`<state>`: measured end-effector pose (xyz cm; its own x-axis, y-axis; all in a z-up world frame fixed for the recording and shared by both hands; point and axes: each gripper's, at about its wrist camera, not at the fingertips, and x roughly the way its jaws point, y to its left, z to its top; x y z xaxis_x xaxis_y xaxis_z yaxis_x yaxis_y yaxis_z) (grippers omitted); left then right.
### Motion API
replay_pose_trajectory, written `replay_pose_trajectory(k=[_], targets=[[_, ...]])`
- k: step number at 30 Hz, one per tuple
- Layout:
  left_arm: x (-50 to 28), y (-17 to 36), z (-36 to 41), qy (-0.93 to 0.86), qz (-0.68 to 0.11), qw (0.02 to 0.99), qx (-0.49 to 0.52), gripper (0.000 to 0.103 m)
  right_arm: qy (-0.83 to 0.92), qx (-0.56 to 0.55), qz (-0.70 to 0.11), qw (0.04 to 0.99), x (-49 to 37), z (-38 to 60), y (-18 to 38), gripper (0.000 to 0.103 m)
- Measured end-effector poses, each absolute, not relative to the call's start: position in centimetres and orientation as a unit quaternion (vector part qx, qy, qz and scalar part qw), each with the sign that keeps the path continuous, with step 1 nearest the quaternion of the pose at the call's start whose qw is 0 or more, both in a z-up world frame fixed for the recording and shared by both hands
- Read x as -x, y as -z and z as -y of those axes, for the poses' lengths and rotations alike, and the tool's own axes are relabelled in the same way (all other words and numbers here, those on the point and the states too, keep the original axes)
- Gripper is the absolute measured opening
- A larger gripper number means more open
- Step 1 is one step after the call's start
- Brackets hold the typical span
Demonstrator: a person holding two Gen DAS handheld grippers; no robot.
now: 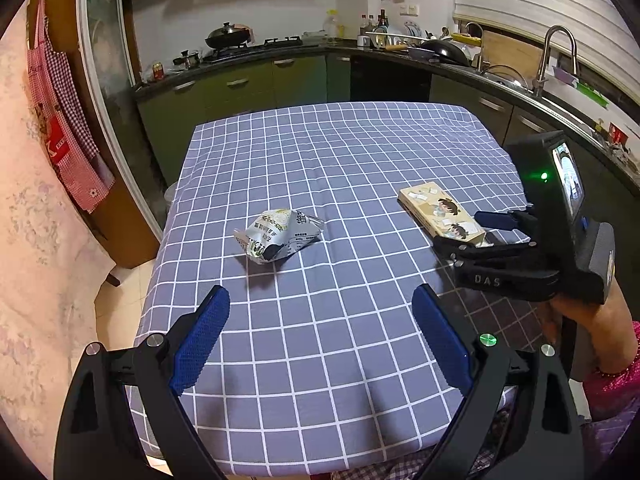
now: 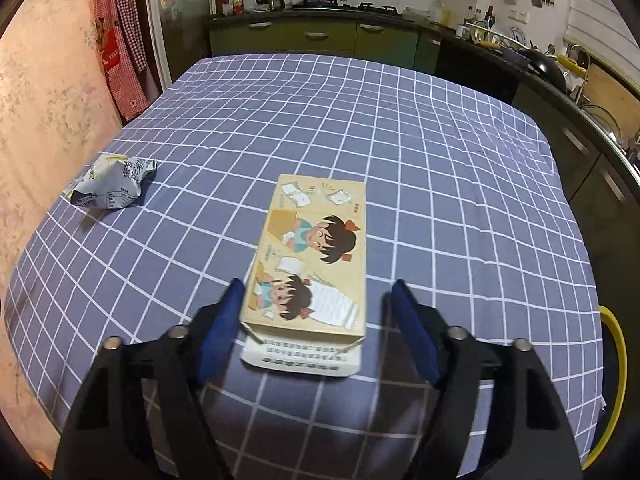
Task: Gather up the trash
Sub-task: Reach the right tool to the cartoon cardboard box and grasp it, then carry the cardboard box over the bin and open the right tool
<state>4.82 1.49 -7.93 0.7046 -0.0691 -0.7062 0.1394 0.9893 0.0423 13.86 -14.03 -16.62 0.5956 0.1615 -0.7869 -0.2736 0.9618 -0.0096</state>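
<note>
A flat cardboard box (image 2: 312,256) printed with cartoon figures lies on the blue checked tablecloth (image 2: 440,140), its near end between the jaws of my right gripper (image 2: 319,286). The left pad (image 2: 224,320) sits against the box's edge, while the right pad (image 2: 412,332) stands off it with a clear gap. From the left wrist the same box (image 1: 440,212) and right gripper (image 1: 460,230) show at the table's right. A crumpled silver snack wrapper (image 1: 278,236) lies mid-table, ahead of my left gripper (image 1: 322,296), which hangs open and empty.
A kitchen counter with a stove (image 1: 248,48) and a sink faucet (image 1: 556,56) wraps around the far and right sides of the table. Red checked aprons (image 1: 68,120) hang on the left wall. A yellow curved rail (image 2: 612,360) sits off the table's right edge.
</note>
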Motion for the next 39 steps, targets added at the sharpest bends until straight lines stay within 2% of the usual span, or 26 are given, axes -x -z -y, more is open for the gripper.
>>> replay_pose_trajectory(k=[11, 24, 33, 39], targets=[[-5.0, 8.2, -1.1, 0.064, -0.381, 0.921, -0.044, 0.091, -0.146, 0.043, -0.441, 0.884, -12.0, 16.8, 16.1, 0.055], [-5.4, 8.2, 0.9, 0.078, -0.383, 0.919, -0.056, 0.091, -0.129, 0.011, -0.403, 0.906, -8.9, 21.2, 13.4, 0.055], [-6.1, 8.3, 4.0, 0.105, -0.383, 0.915, -0.071, 0.091, -0.006, -0.051, -0.362, 0.931, -6.3, 33.6, 10.8, 0.055], [-6.6, 8.8, 6.4, 0.125, -0.385, 0.911, -0.079, 0.091, 0.112, -0.091, -0.367, 0.919, -4.7, 43.4, 12.5, 0.055]])
